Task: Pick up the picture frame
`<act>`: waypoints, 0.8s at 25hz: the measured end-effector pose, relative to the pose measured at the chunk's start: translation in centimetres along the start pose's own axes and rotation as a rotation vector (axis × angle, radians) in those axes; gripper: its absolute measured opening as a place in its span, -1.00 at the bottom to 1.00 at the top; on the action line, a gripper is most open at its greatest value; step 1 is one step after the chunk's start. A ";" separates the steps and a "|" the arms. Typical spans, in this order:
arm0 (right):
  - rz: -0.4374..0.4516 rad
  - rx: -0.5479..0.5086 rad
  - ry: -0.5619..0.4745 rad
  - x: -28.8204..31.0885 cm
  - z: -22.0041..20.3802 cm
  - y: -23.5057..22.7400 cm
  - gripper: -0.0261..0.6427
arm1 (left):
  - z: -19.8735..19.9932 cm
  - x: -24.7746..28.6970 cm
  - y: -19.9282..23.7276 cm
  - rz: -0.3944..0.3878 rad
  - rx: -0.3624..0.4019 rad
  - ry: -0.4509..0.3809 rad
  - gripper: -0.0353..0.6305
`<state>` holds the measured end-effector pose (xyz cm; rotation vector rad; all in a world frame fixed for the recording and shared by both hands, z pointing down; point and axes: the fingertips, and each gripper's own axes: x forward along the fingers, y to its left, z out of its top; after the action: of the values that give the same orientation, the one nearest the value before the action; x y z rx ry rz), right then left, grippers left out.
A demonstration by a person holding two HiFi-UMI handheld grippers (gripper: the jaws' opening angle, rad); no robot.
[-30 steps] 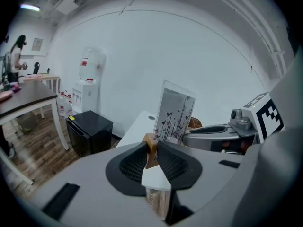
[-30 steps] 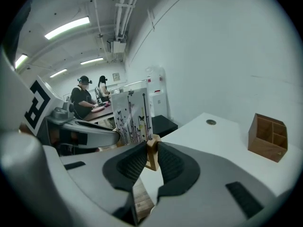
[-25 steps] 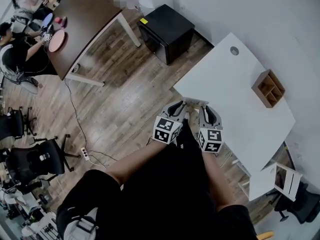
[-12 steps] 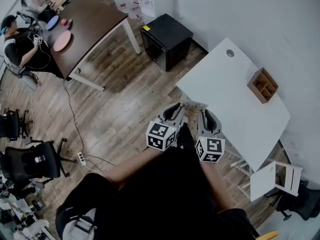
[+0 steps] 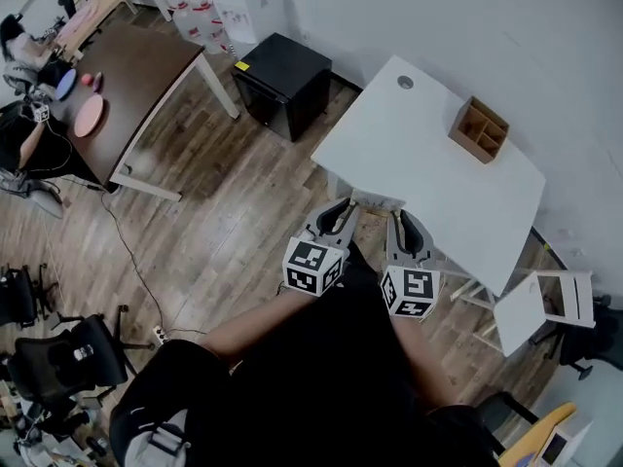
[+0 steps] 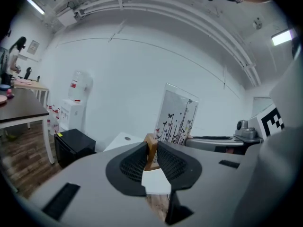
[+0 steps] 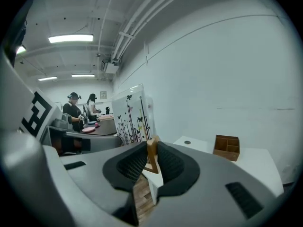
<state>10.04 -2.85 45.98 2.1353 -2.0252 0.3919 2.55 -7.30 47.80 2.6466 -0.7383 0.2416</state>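
The picture frame (image 5: 374, 202) is a clear panel printed with black stems and butterflies (image 6: 176, 119), standing on small wooden feet. It hangs in the air just in front of the white table's (image 5: 438, 178) near edge, held at both ends. My left gripper (image 5: 337, 214) is shut on one wooden foot (image 6: 151, 149), with the panel (image 7: 133, 113) rising upright beyond the jaws. My right gripper (image 5: 403, 224) is shut on the other wooden foot (image 7: 152, 154). Both grippers sit side by side, pointing toward the table and slightly downward.
A wooden compartment box (image 5: 479, 129) stands at the table's far side. A black cabinet (image 5: 282, 84) sits to the table's left, and a dark table (image 5: 127, 95) with people lies farther left. A white chair (image 5: 545, 305) is at the right, office chairs (image 5: 58, 358) at lower left.
Both grippers have risen together with the frame, lifting it off the table's near edge and drawing it back toward me. The room has shifted in the head view.
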 end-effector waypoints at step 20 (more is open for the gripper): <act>-0.355 0.090 -0.041 -7.7 -1.2 -7.9 -0.69 | -1.0 5.4 -9.9 -0.312 0.137 0.079 -0.69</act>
<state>17.54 5.34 45.17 2.5128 -1.6245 0.3927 12.24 -1.57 47.02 2.8139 -0.2856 0.3164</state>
